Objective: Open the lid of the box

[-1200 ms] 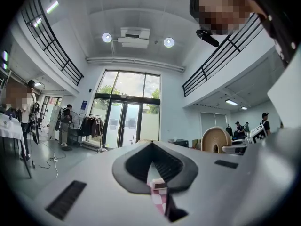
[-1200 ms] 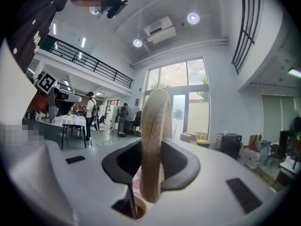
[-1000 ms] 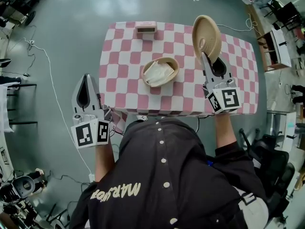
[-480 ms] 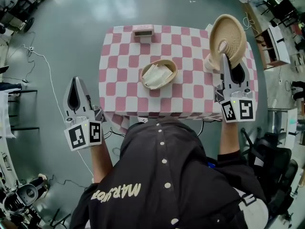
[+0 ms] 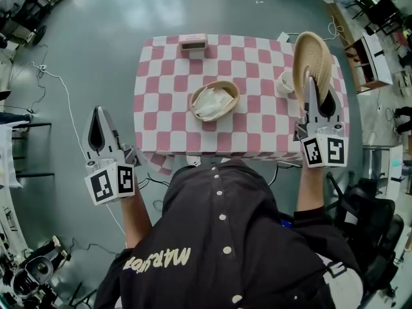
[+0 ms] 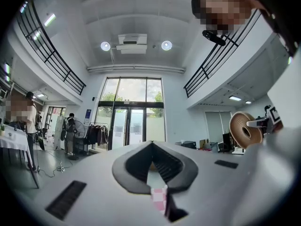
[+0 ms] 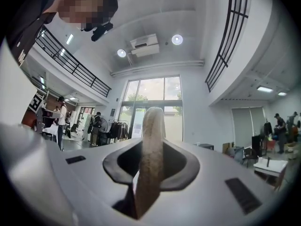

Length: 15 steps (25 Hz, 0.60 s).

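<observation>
The box is a round woven basket (image 5: 214, 100) at the middle of the checked table (image 5: 161, 76), uncovered, with white paper inside. Its woven lid (image 5: 312, 60) hangs tilted on edge above the table's right side, and my right gripper (image 5: 311, 82) is shut on its rim. In the right gripper view the lid's rim (image 7: 153, 126) stands upright between the jaws. My left gripper (image 5: 98, 132) hangs over the floor left of the table, shut and holding nothing. From the left gripper view, the lid (image 6: 244, 130) shows at the far right.
A small pink box (image 5: 193, 41) sits at the table's far edge. A white cup (image 5: 285, 82) stands just left of the raised lid. Cables (image 5: 64, 95) trail on the floor at left; chairs and desks (image 5: 373, 50) crowd the right side.
My right gripper has carried the lid to the right and upward, away from the basket, turning it more edge-on. The left gripper has drifted slightly left.
</observation>
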Motion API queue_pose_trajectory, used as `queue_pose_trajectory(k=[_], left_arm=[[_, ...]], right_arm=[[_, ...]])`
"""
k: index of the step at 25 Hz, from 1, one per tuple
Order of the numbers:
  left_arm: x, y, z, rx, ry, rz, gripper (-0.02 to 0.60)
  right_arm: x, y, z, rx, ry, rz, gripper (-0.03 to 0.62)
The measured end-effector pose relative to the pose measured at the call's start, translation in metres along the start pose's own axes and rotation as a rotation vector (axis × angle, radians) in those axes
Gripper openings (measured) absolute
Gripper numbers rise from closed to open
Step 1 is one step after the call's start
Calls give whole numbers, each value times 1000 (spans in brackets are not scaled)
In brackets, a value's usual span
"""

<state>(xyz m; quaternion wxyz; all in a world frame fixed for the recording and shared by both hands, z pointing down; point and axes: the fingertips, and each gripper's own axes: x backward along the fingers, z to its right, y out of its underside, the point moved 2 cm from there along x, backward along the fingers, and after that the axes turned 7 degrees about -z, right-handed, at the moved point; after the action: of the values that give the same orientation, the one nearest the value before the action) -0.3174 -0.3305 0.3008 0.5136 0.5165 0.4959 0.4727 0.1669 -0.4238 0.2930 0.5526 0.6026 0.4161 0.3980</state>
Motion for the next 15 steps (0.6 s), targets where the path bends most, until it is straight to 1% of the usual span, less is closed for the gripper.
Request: queue_pose_trajectory(k=[15], left_arm=[[2,1,-5,4,-13,0,11]], right_arm=[[1,-1,3,-25,13,5,89]])
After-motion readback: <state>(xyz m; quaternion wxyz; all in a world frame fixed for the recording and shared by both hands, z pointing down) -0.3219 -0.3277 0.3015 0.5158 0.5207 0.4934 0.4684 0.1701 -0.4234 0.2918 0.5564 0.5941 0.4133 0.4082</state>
